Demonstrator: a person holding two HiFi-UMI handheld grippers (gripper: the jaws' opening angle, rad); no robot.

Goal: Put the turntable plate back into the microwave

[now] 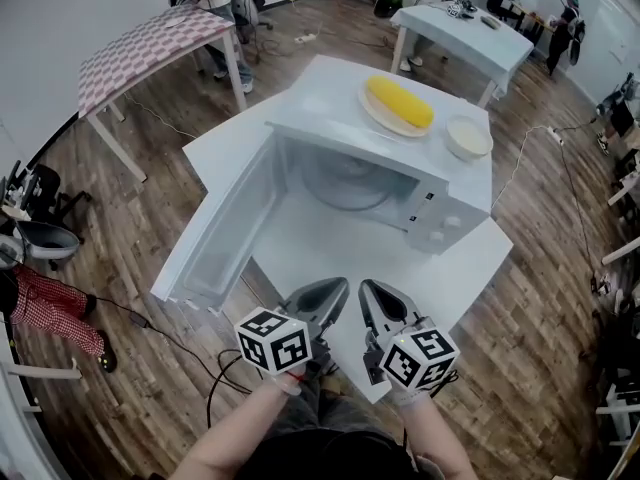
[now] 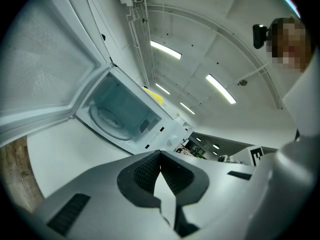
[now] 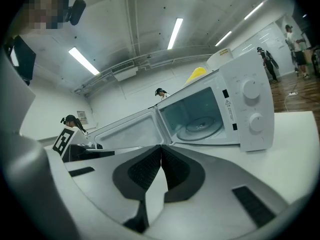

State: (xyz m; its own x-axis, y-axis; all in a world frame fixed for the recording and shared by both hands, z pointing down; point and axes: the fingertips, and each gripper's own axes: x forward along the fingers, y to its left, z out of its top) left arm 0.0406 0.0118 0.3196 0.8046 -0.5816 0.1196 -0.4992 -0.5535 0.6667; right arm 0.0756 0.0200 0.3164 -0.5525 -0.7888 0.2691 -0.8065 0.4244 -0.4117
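Since the plate [image 1: 352, 181] lies flat on the floor of the microwave [image 1: 440, 218] cavity, showing as a glass disc in all 3 views, the placing step looks done, or as good as. Whether it's seated properly can't be told from here. The door [image 1: 222, 230] hangs wide open on the left, out over the counter [image 1: 330, 253].

L claw [image 1: 338, 286] and R claw [image 1: 366, 288] are close to the person, side by side over the near counter edge and well apart from the microwave mouth. Each gripper view shows the jaws pressed together tip to tip w/ nothing between them, so both are empty.

On top of the microwave there's a dish [image 1: 368, 108] w/ a corn cob [image 1: 400, 103], and a bowl [image 1: 468, 136] beside it. They're not part of the job, but they'd shake if the box gets knocked.

Next move is prob. either nothing more or shutting the door. Shutting it would call for the L claw to reach to the door's far edge and push it round w/ the closed tips or the side of the jaws, no grip needed. Go gently at the end of the swing so the box doesn't slide on the counter and the stuff on top stays put. If the plate turns out off-centre, the R claw would have to go in and nudge its rim first.
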